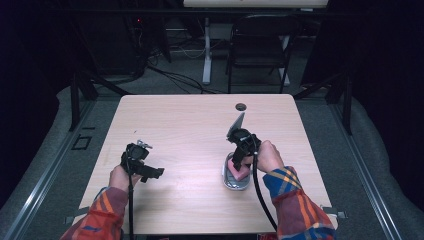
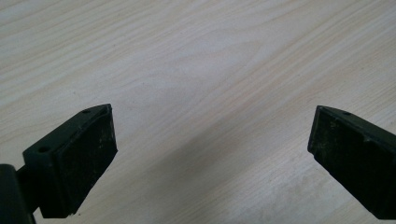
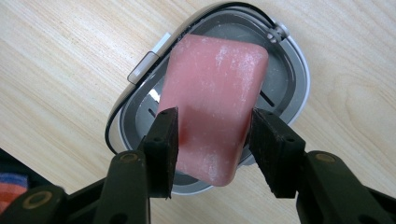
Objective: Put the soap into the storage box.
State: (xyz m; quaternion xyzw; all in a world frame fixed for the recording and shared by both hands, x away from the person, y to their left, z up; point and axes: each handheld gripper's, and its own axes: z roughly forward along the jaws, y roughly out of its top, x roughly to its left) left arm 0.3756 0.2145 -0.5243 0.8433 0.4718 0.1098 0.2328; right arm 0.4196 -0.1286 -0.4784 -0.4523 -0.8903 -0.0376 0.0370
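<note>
Two plaid sleeves, orange, blue and yellow, come in at the near edge of the pale wooden table [image 1: 190, 120], each hand holding a black gripper. Nearest on the person's left, the left gripper [image 1: 141, 161] hangs low over bare tabletop, well apart from everything else; in the left gripper view its jaws stand spread wide with nothing but wood grain between them.

On the other side, the right gripper [image 3: 212, 135] is pinching a pink soap bar [image 3: 212, 100]. In the right gripper view both black pads press on the long sides of the bar, near its lower end. The soap is a rounded rectangle, salmon pink, dusted with whitish powdery patches on its top face, its corners soft and worn. It sits tilted, its near end raised off the grey soap dish [image 3: 292, 79] beneath it, while its far end is over the dish's basin; I cannot tell whether that end touches the dish. The dish is oval, silvery grey with a dark rim, drainage slots in its floor and a small white tab at one side. In the high view, soap and dish lie right of the table's middle, toward the near side.

Farther off, a small round grommet [image 1: 241, 106] is set in the table near its far edge. Beyond the table stands a dark folding chair [image 1: 260, 47], with cables trailing over the grey floor.
</note>
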